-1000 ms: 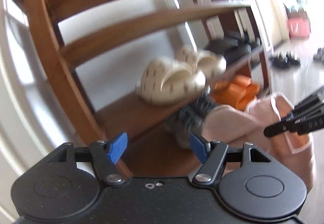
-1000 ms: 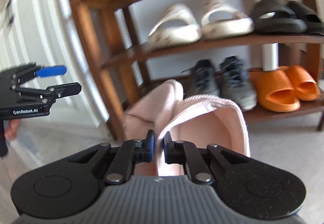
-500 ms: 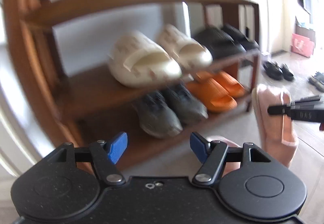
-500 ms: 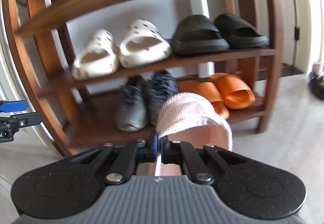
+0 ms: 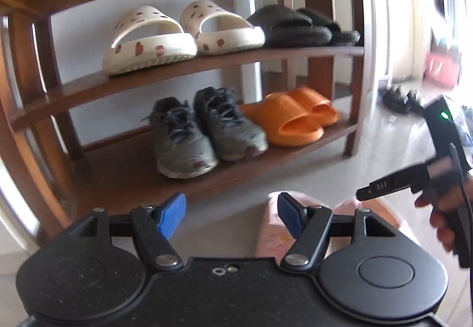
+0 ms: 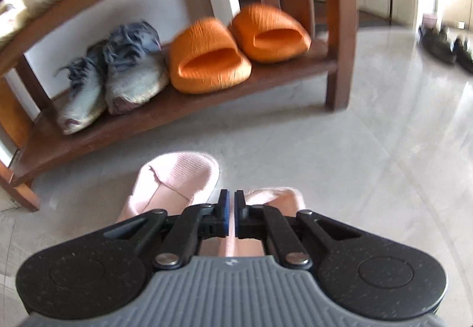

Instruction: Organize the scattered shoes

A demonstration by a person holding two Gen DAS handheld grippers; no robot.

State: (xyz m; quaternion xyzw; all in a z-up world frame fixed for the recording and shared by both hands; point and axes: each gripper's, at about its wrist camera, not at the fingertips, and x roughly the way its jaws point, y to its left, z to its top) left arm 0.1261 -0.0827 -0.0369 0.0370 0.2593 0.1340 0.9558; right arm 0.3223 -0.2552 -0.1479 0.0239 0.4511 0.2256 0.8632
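Pink slipper [image 6: 273, 197]: right gripper [image 6: 231, 208] clamped | left gripper [image 5: 230, 210]: apart | black slides [image 5: 295, 27]: left view

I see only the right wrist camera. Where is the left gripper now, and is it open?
Observer: The left gripper is open and empty, low in front of the rack; a pink slipper lies just behind its right finger.
Operator: What stands on the shelf above the sneakers? In my view it is blurred.
Observer: A pair of cream slippers with brown spots, and to their right a pair of black slippers.
Operator: Is any room free on that shelf?
Observer: Only a bare strip of the middle shelf, left of the cream pair.
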